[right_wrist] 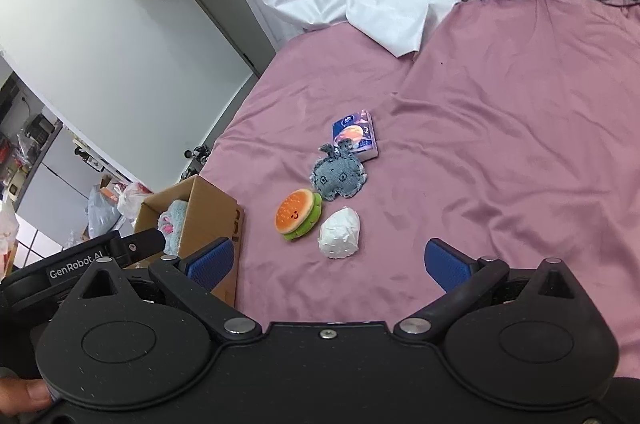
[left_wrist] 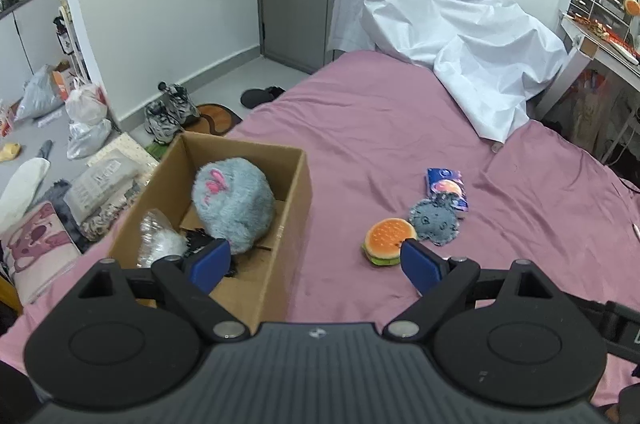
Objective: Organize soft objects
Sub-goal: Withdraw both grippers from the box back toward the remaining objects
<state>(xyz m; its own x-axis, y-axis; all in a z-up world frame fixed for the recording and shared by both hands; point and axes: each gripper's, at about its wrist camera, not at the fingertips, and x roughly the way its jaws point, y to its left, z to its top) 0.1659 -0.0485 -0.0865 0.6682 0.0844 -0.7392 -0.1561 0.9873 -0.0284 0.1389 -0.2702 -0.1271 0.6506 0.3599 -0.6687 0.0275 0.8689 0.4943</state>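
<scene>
Over on the left, a cardboard box [left_wrist: 224,208] sits at the edge of the bed [left_wrist: 360,128], which is covered in a pink sheet. Inside the box lies a fluffy grey-blue plush [left_wrist: 232,202] with a pink stitched mark, and beside it, nearer the camera, a crinkly clear-wrapped bundle [left_wrist: 158,238]. The left tool [left_wrist: 316,264] hovers above the near end of the box and the bare sheet next to it, its blue pads spread wide apart with nothing between them — one pad over the box, the other just in front of the burger plush [left_wrist: 388,240].

Moving right across the bed, the small things cluster together: the burger plush rests on its side, touching a frayed denim apple-shaped pillow [right_wrist: 338,178], and behind that lies a small tissue packet [right_wrist: 355,133] with a planet print, its near edge tucked under the pillow's stem. Just beside the burger, toward the right tool, sits a white wrapped ball [right_wrist: 340,232]. The right tool [right_wrist: 328,264] hangs low over the sheet in front of this ball, its pads also wide apart and empty.

Further back, a crumpled white cover [left_wrist: 448,24] is heaped at the far end of the bed.
</scene>
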